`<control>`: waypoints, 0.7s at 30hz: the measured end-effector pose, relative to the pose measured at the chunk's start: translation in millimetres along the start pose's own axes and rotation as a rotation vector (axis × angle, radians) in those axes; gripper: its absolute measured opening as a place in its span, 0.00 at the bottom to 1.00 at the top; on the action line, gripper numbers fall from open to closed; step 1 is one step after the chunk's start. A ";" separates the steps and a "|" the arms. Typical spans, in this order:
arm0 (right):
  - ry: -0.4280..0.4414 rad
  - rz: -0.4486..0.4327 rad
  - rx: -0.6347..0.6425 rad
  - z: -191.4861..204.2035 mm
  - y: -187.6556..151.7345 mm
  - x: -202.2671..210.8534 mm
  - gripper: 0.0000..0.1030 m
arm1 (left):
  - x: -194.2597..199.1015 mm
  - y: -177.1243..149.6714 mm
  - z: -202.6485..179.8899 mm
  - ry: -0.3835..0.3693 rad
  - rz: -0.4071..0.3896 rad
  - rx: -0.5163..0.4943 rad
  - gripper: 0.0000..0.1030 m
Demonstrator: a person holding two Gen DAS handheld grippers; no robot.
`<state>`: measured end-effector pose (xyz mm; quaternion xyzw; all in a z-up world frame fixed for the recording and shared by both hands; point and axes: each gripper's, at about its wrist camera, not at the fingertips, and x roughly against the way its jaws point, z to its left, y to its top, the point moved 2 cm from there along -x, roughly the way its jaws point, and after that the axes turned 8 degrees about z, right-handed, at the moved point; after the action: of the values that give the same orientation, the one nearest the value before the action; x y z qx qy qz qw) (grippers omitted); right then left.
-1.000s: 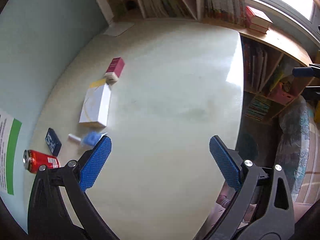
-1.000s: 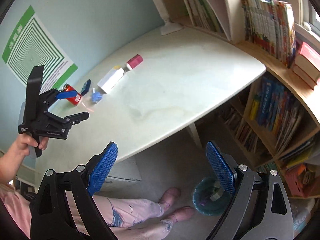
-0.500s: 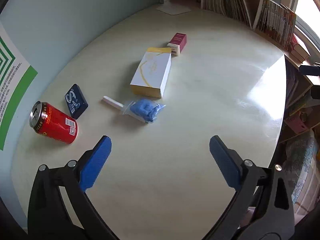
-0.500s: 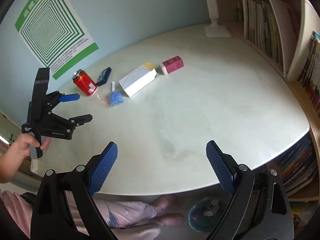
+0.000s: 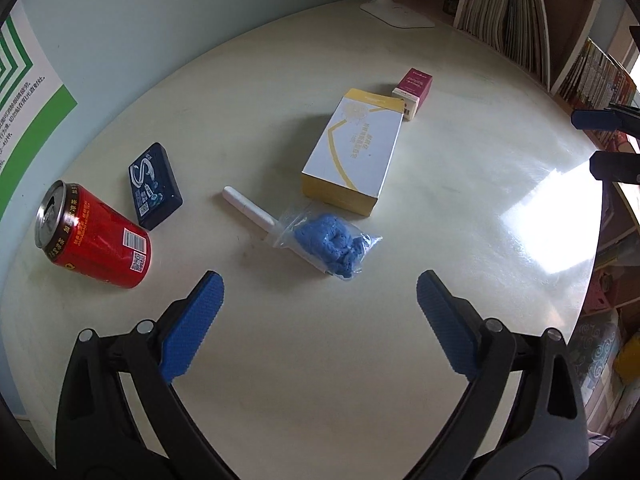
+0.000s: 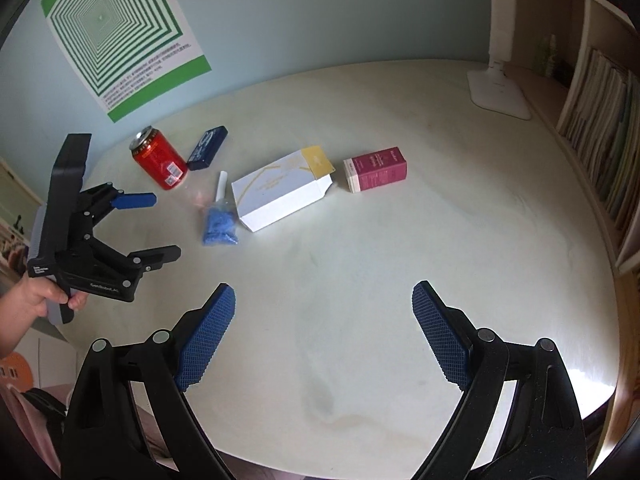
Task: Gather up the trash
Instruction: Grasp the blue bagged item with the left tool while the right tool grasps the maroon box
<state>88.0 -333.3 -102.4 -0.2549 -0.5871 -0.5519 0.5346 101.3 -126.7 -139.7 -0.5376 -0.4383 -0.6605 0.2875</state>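
Scattered near the wall edge of the pale desk (image 5: 360,380), toward its left corner: a red drink can (image 5: 94,236) lying on its side with the open top toward the wall, and just beside it a dark blue flat pack (image 5: 155,185), lying flat. Next along, a white tube (image 5: 250,210) lying at an angle, one end touching a clear bag of blue material (image 5: 332,242). Just beyond the bag, a white and yellow carton (image 5: 354,156) lying flat, with its yellow flap open at the far end in the right wrist view. Close to that end, a small maroon box (image 5: 414,86), on its side.

Above the desk on the near side of the bag, the left hand-held gripper (image 5: 318,300), blue pads wide apart and clamped on nothing. Held by a hand (image 6: 38,300) at the left edge of the desk in the right wrist view. Also wide apart and empty, the right hand-held gripper (image 6: 324,312), over the bare middle of the desk, well apart from all the items.

At the far corner of the desk, a white lamp base (image 6: 498,90) with its stem going up. On the wall behind the can, a green and white poster (image 6: 120,28). Along the right edge, bookshelves (image 6: 600,132) full of books.
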 end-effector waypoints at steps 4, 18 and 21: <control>0.020 0.046 0.091 -16.4 27.6 -19.7 0.87 | -12.2 8.2 1.9 0.011 0.028 0.075 0.84; 0.026 0.175 0.388 -50.2 100.4 -94.5 0.87 | -44.6 23.2 1.1 0.073 0.118 0.270 0.75; 0.056 0.200 0.402 -52.3 111.6 -111.1 0.87 | -47.3 24.7 4.6 0.071 0.133 0.303 0.70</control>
<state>238.5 -319.9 -171.0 -0.1846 -0.6421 -0.3750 0.6427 136.6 -138.1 -178.3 -0.4923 -0.4861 -0.5849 0.4235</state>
